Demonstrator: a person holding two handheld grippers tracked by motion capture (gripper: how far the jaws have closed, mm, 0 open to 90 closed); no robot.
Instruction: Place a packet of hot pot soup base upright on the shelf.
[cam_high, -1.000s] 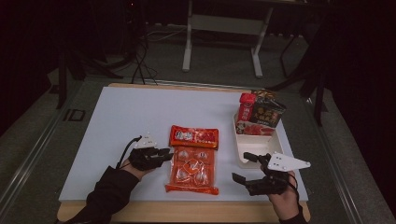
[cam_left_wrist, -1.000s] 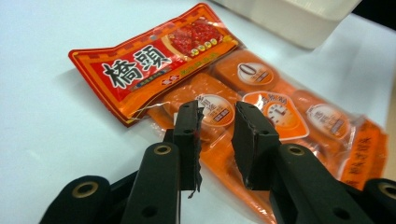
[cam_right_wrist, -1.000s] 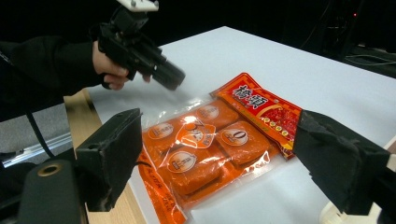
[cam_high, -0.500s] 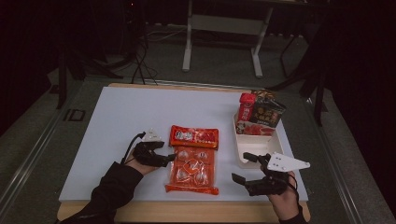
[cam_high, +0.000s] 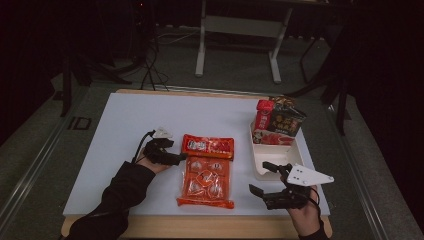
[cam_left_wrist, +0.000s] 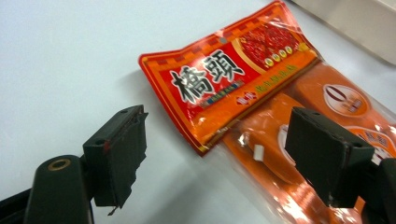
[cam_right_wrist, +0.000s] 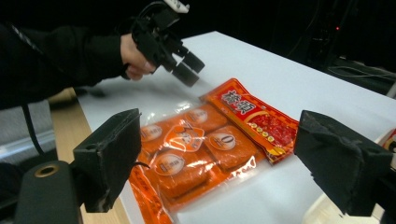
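Fingers, right gripper (cam_high: 270, 181): spread wide with nothing between them, hovering over the near right part of the counter (cam_high: 130, 120), just in front of the white tray (cam_high: 260, 167).
Fingers, left gripper (cam_high: 176, 159): parted and empty; the jaws have just been opening, and in the left gripper view they stand either side of the packet's left edge without pressing on it.
Left gripper, position: at the left side of the snack packet (cam_high: 206, 176), near where the clear part meets the red header, slightly above the counter as the right gripper view shows it (cam_right_wrist: 187, 67).
Snack packet, place: flat on the counter between the two hands, red printed header (cam_left_wrist: 229, 84) toward the far side, orange sealed portions (cam_right_wrist: 187, 154) toward the person.
White tray, contents: two packs stand in its far end, a red one (cam_high: 263, 117) and a dark one (cam_high: 286, 121); the near half of the tray is bare.
Done so far, by my reading: two packs sit in the tray; the flat packet is not yet held by either gripper.
Left to do, by my reading: close the left fingers on the packet's edge, lift it, and carry it across to the bare half of the tray, if it is meant to join the others.
Far side: dark floor and a pale metal stand (cam_high: 237, 30) beyond the counter.
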